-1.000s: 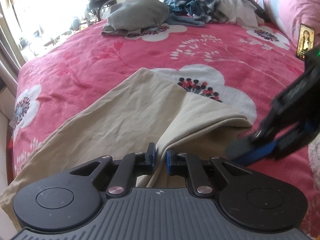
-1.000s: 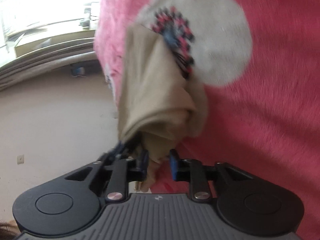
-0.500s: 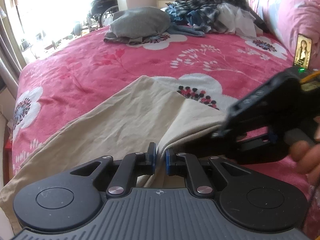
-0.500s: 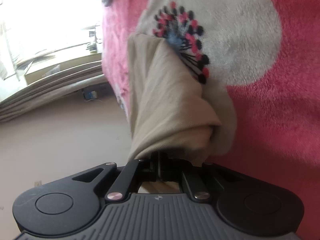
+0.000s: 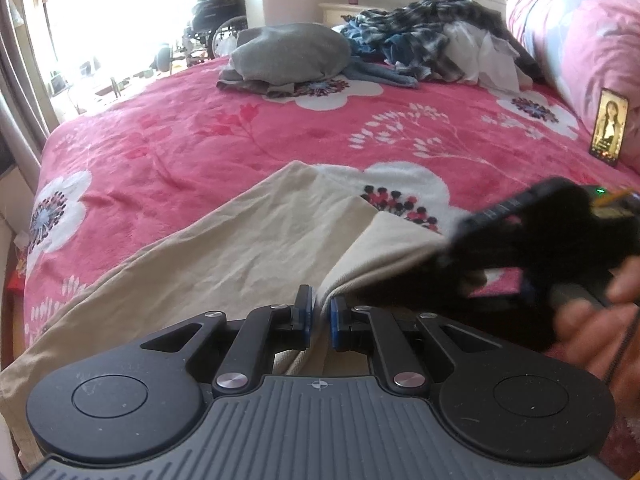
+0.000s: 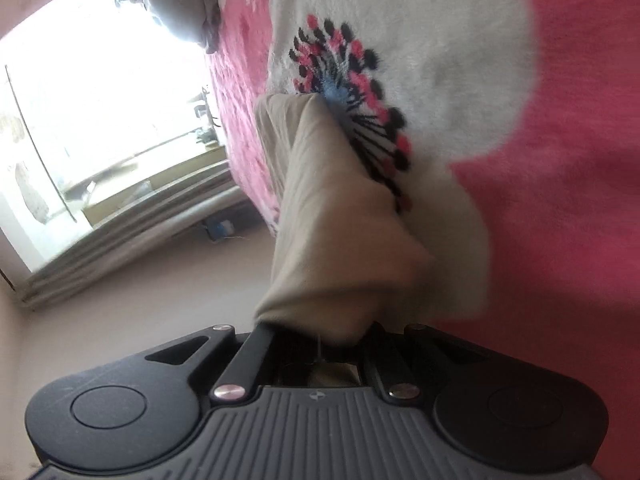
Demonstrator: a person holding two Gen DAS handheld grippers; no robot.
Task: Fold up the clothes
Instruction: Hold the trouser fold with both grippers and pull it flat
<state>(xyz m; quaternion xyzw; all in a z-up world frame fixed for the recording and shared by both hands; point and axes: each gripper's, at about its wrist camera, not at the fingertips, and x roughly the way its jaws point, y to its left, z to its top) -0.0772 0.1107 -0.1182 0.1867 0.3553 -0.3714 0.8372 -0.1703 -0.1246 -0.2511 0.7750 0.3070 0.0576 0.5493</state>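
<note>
A beige garment [image 5: 224, 248] lies spread on the pink flowered bedspread [image 5: 224, 136], its near right part folded up into a ridge. My left gripper [image 5: 321, 314] is at the bottom of the left wrist view, its blue pads shut on that ridge of cloth. My right gripper [image 5: 392, 284] comes in from the right, blurred, held by a hand [image 5: 600, 312], and bites the same fold a little to the right. In the right wrist view the beige garment [image 6: 328, 220] bunches over my right gripper [image 6: 320, 344], which is shut on it; its fingertips are hidden under the cloth.
At the far end of the bed lie a grey garment [image 5: 288, 56] and a heap of plaid and white clothes [image 5: 424, 36]. A phone [image 5: 608, 128] leans on a pink pillow [image 5: 580, 32] at the right. A wheelchair [image 5: 220, 20] stands by the bright window.
My right gripper moved in from the right to the fold beside the left gripper, rolled and sank a little, and shut on the beige cloth. The left gripper kept its hold.
</note>
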